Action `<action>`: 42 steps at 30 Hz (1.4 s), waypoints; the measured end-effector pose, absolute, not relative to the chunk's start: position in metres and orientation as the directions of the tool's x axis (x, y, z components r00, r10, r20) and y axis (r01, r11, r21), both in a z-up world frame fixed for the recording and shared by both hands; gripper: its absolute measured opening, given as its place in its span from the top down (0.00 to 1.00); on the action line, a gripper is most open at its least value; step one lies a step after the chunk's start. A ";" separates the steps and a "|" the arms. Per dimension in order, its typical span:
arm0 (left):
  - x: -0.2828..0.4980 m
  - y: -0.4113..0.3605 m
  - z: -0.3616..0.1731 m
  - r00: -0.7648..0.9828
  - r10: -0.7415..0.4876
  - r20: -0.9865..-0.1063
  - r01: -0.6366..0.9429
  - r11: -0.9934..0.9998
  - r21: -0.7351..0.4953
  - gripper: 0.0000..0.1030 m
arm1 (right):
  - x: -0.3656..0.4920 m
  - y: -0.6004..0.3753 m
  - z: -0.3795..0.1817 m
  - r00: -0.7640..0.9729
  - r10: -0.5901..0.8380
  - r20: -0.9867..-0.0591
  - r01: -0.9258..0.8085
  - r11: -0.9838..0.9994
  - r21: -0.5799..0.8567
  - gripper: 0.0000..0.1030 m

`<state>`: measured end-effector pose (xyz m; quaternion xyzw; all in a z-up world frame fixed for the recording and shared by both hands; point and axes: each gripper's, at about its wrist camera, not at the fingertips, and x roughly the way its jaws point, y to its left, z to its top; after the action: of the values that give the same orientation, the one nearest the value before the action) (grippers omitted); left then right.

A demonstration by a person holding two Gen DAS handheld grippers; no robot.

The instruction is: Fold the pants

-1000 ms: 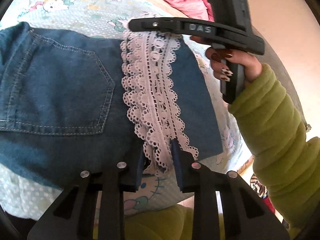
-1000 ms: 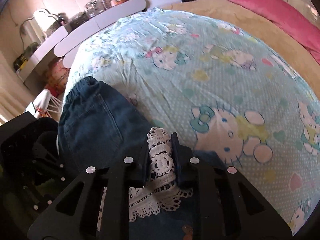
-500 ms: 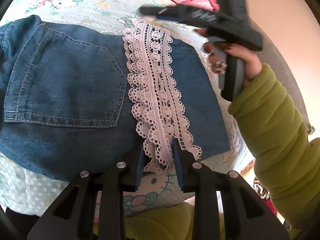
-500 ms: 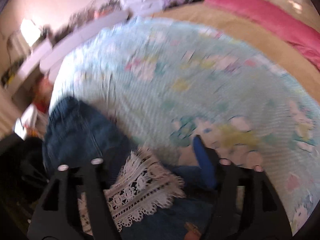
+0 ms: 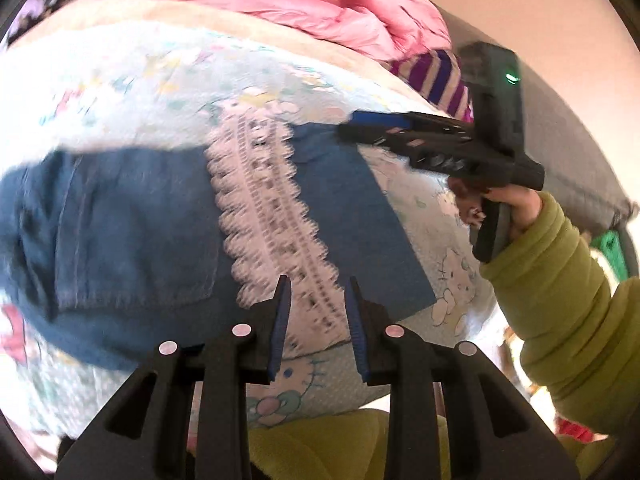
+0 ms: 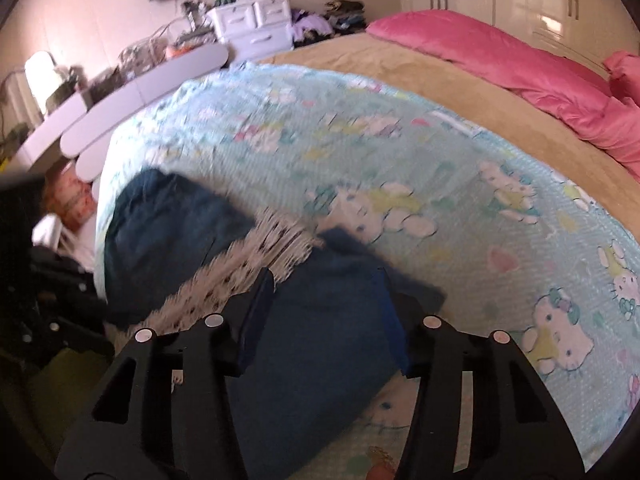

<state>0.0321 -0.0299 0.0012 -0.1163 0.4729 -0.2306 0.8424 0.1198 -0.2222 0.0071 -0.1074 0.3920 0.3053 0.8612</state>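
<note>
Folded blue denim pants (image 5: 132,216) with a white lace trim (image 5: 264,200) lie flat on the cartoon-print sheet. My left gripper (image 5: 318,296) hovers over the near end of the lace with its jaws narrowly apart. The lace lies flat behind the gap and the pads do not press it. In the right wrist view the pants (image 6: 168,232) and lace (image 6: 256,256) are blurred. My right gripper (image 6: 322,280) is over the denim's right part, jaws closing with nothing pinched. The right gripper (image 5: 352,130) also shows at the pants' far right corner, held by a hand in a green sleeve.
The light blue printed sheet (image 6: 400,152) covers the near part of a tan bed (image 6: 460,76). Pink bedding (image 6: 520,68) lies at the far right. A white headboard-like panel (image 6: 132,96) and cluttered drawers (image 6: 256,28) stand beyond the bed's left side.
The right gripper let go of the lace end, opened wide and moved right over the denim. The left gripper rose, so the pants look smaller and farther off.
</note>
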 end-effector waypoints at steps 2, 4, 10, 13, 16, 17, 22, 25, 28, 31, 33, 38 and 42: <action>0.038 -0.043 0.001 0.430 -0.492 -0.757 0.306 0.868 -0.391 0.74 | 0.123 -0.210 -0.003 0.479 0.428 -0.766 -0.614 0.787 0.056 0.57; 0.043 -0.060 -0.010 0.390 -0.467 -0.794 0.334 0.875 -0.351 0.74 | 0.129 -0.197 -0.014 0.463 0.414 -0.784 -0.623 0.781 0.044 0.57; 0.042 -0.066 -0.032 0.336 -0.448 -0.828 0.342 0.877 -0.336 0.74 | 0.153 -0.184 -0.044 0.433 0.319 -0.843 -0.544 0.838 0.038 0.56; 0.041 -0.061 -0.034 0.330 -0.469 -0.819 0.329 0.871 -0.366 0.74 | 0.155 -0.184 -0.044 0.439 0.319 -0.840 -0.529 0.847 0.045 0.56; 0.040 -0.061 -0.035 0.331 -0.476 -0.815 0.326 0.868 -0.374 0.74 | 0.151 -0.186 -0.035 0.462 0.336 -0.821 -0.527 0.848 0.050 0.55; 0.039 -0.060 -0.036 0.332 -0.479 -0.813 0.325 0.867 -0.378 0.74 | 0.148 -0.190 -0.030 0.476 0.347 -0.808 -0.524 0.850 0.056 0.54; 0.032 -0.048 -0.034 0.346 -0.500 -0.794 0.325 0.858 -0.398 0.66 | 0.119 -0.215 0.003 0.556 0.382 -0.738 -0.490 0.868 0.080 0.46; 0.022 -0.041 -0.025 0.367 -0.488 -0.792 0.337 0.863 -0.376 0.59 | 0.091 -0.222 0.012 0.587 0.359 -0.725 -0.494 0.869 0.030 0.45; 0.020 -0.037 -0.018 0.390 -0.471 -0.791 0.336 0.873 -0.354 0.54 | 0.060 -0.223 0.009 0.578 0.352 -0.736 -0.511 0.859 0.009 0.45; 0.019 -0.035 -0.021 0.393 -0.450 -0.802 0.328 0.883 -0.335 0.52 | 0.040 -0.223 -0.003 0.544 0.342 -0.766 -0.527 0.850 0.005 0.49; 0.019 -0.033 -0.026 0.386 -0.446 -0.808 0.322 0.886 -0.335 0.52 | 0.027 -0.220 -0.017 0.520 0.308 -0.797 -0.532 0.846 -0.020 0.50; 0.017 -0.040 -0.027 0.382 -0.439 -0.813 0.323 0.888 -0.328 0.52 | 0.013 -0.222 -0.047 0.508 0.217 -0.834 -0.492 0.868 -0.074 0.50; 0.016 -0.038 -0.026 0.390 -0.434 -0.812 0.315 0.892 -0.326 0.50 | 0.013 -0.226 -0.042 0.504 0.233 -0.832 -0.473 0.880 -0.040 0.50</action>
<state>0.0164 -0.0385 -0.0260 -0.0592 0.5042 -0.2252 0.8316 0.0129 -0.2262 -0.0420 -0.1323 0.4533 0.2062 0.8571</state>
